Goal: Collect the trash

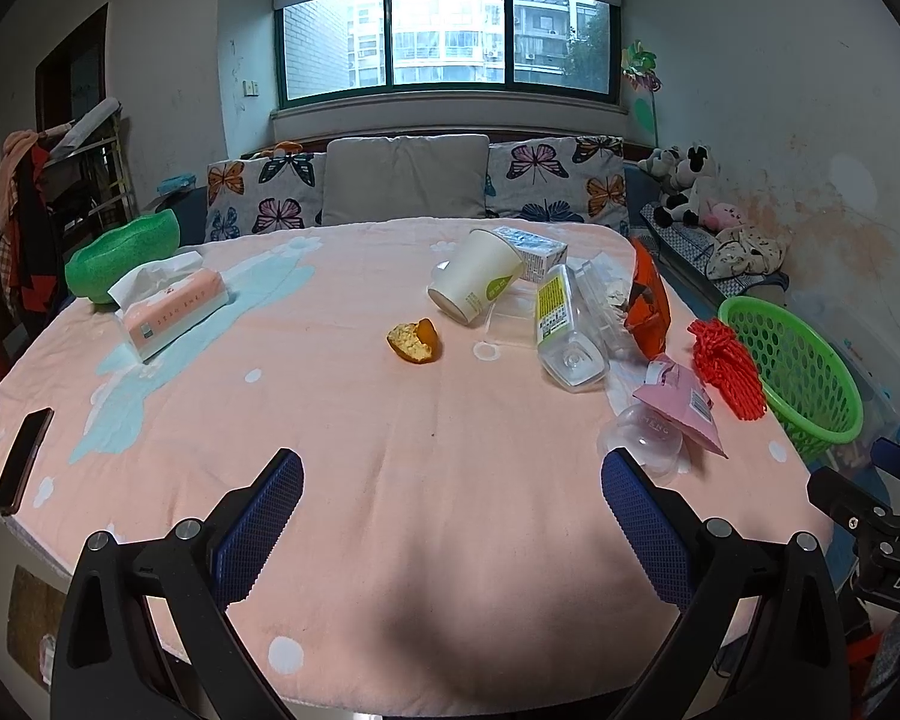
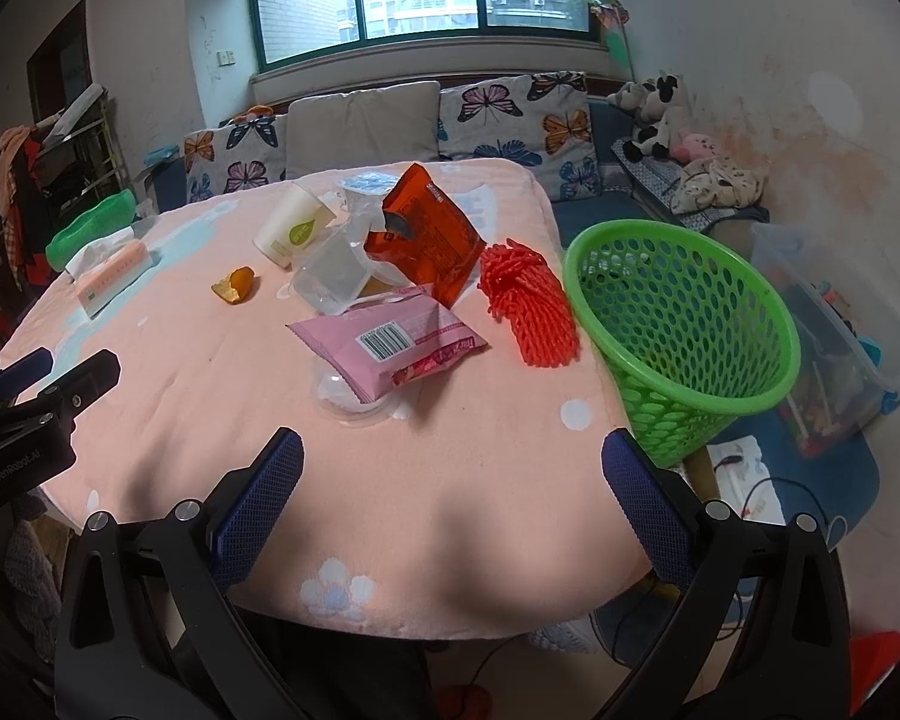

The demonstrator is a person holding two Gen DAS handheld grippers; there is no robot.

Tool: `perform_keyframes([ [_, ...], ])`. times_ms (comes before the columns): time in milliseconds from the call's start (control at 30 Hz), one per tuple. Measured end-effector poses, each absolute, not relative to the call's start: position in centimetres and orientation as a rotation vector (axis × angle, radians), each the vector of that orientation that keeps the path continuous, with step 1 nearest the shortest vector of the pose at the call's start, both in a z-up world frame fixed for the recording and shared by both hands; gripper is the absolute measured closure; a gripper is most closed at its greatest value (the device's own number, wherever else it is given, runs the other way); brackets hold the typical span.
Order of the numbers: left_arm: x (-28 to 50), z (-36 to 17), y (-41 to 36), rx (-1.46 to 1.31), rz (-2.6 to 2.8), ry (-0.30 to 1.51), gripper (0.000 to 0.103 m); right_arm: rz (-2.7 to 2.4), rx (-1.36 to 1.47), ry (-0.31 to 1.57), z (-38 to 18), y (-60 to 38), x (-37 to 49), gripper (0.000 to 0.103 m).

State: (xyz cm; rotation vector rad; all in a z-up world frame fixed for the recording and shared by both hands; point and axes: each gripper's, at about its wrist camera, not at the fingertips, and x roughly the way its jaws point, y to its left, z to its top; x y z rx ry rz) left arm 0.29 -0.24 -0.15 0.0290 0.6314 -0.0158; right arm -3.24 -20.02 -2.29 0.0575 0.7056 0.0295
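Left wrist view: the left gripper (image 1: 452, 480) hangs above the near part of the pink tablecloth (image 1: 342, 420), jaws spread wide and empty. The trash lies in a cluster right of centre. A paper cup (image 1: 474, 276) lies on its side, mouth toward the near left, base leaning on a small carton (image 1: 531, 252). It is probably light and easily crushed; taking it across the rim should suit. A clear plastic bottle (image 1: 561, 324) lies flat, long axis running from far to near, base end nearest. It looks smooth and likely slippery, so a grip across the middle of the body is advised. A piece of orange peel (image 1: 415, 341) lies alone, well apart from the cluster, and looks soft and limp.

Right wrist view: the right gripper (image 2: 452, 474) is likewise wide open and holds nothing, near the table edge. Nearest to it, a pink wrapper (image 2: 390, 342) rests on a clear plastic lid (image 2: 354, 396), long axis running left to right, barcode up. It appears thin and crinkly; pinch one edge. Behind it an orange snack bag (image 2: 432, 234) stands tilted with its torn opening to the left. A red foam net (image 2: 528, 306) lies just beside the green basket (image 2: 684, 324), long axis from far to near. It looks soft and springy, and any point will serve. The basket stands off the right table edge and tilts.
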Motion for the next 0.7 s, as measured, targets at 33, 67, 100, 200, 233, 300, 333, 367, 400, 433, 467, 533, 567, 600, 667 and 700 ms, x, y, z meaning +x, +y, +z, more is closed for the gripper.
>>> perform_keyframes([
  [33, 0.5, -0.2, -0.3, 0.027, -0.017, 0.634, 0.006, 0.03, 0.057, 0.706, -2.3, -20.0, -3.1, 0.005],
  [67, 0.6, -0.2, -0.3, 0.026, -0.018, 0.635, 0.006, 0.031, 0.058, 0.707, -2.2, -20.0, -3.0, 0.005],
  [100, 0.7, -0.2, -0.3, 0.026, -0.019, 0.637, 0.006, 0.031, 0.059, 0.708, -2.2, -20.0, -2.9, 0.005],
  [200, 1.1, -0.2, -0.3, 0.024, -0.022, 0.644, 0.006, 0.032, 0.06, 0.71, -2.2, -20.0, -2.9, 0.005],
  [233, 1.2, -0.1, -0.2, 0.022, -0.022, 0.646, 0.006, 0.033, 0.059, 0.71, -2.2, -20.0, -2.8, 0.005],
  [300, 1.4, -0.1, -0.2, 0.021, -0.023, 0.652, 0.006, 0.034, 0.058, 0.714, -2.2, -19.9, -2.5, 0.005],
  [333, 1.6, -0.1, -0.3, 0.022, -0.022, 0.654, 0.006, 0.035, 0.059, 0.715, -2.2, -20.0, -2.3, 0.005],
  [367, 1.8, -0.1, -0.3, 0.022, -0.022, 0.658, 0.006, 0.036, 0.06, 0.717, -2.1, -20.0, -2.1, 0.005],
  [400, 1.9, -0.1, -0.3, 0.022, -0.021, 0.661, 0.006, 0.039, 0.061, 0.718, -2.1, -20.1, -1.8, 0.005],
  [433, 2.0, 0.0, -0.3, 0.023, -0.019, 0.663, 0.006, 0.041, 0.061, 0.718, -2.1, -20.1, -1.7, 0.005],
  [467, 2.1, 0.0, -0.3, 0.024, -0.018, 0.664, 0.006, 0.041, 0.061, 0.719, -2.1, -20.2, -1.5, 0.005],
  [533, 2.4, 0.1, -0.3, 0.021, -0.017, 0.667, 0.006, 0.043, 0.063, 0.724, -2.2, -20.3, -1.1, 0.005],
  [567, 2.5, 0.1, -0.3, 0.019, -0.017, 0.669, 0.006, 0.045, 0.065, 0.726, -2.2, -20.4, -0.9, 0.005],
  [600, 2.7, 0.1, -0.3, 0.018, -0.017, 0.67, 0.006, 0.046, 0.065, 0.727, -2.2, -20.6, -0.8, 0.005],
  [667, 3.1, 0.0, -0.3, 0.018, -0.015, 0.675, 0.006, 0.045, 0.069, 0.728, -2.3, -20.8, -0.5, 0.005],
  [700, 3.3, 0.0, -0.3, 0.017, -0.017, 0.68, 0.006, 0.047, 0.071, 0.731, -2.3, -20.9, -0.3, 0.005],
])
